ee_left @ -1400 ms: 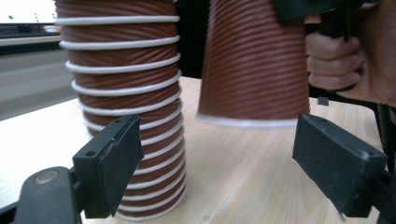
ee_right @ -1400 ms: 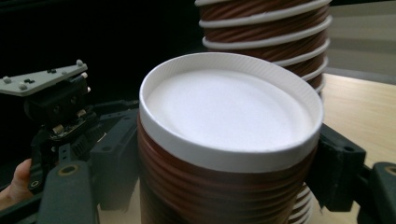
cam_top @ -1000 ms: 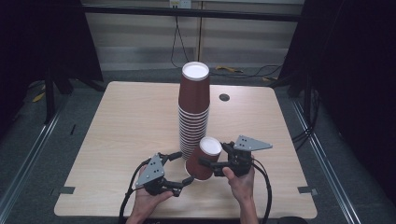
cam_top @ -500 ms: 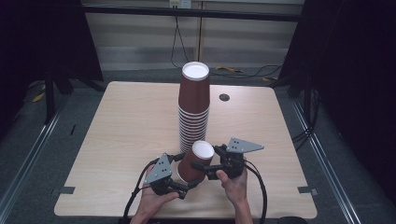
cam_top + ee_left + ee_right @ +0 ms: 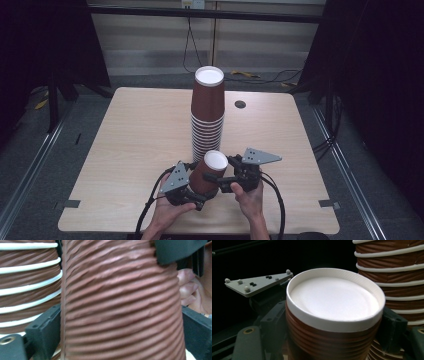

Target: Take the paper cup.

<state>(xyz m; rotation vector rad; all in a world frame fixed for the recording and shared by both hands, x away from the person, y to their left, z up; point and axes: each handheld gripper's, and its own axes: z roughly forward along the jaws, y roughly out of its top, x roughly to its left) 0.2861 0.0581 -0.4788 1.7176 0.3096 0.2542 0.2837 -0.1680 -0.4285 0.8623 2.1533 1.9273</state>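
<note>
The right gripper [image 5: 216, 176] clamps the upturned brown paper cup [image 5: 208, 172] near the cup stack [image 5: 207, 117], while the left gripper [image 5: 192, 192], jaws just reopened then narrowing, brackets its lower body, grip uncertain; next, seating it on the stack calls for a steady lift.

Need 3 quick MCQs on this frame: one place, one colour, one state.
1. Where is the tall stack of brown ribbed paper cups?
A. table middle
B. on the floor
C. in a box

2. What colour are the cup rims?
A. blue
B. white
C. black

3. How is the single brown ribbed paper cup oriented?
A. lying crushed flat
B. mouth up, filled
C. upside down, tilted

Key:
1 A: the stack stands mid-table on the light wooden table.
2 B: white rim bands ring the stack.
3 C: its white base faces up between the left tool and right tool.
</note>
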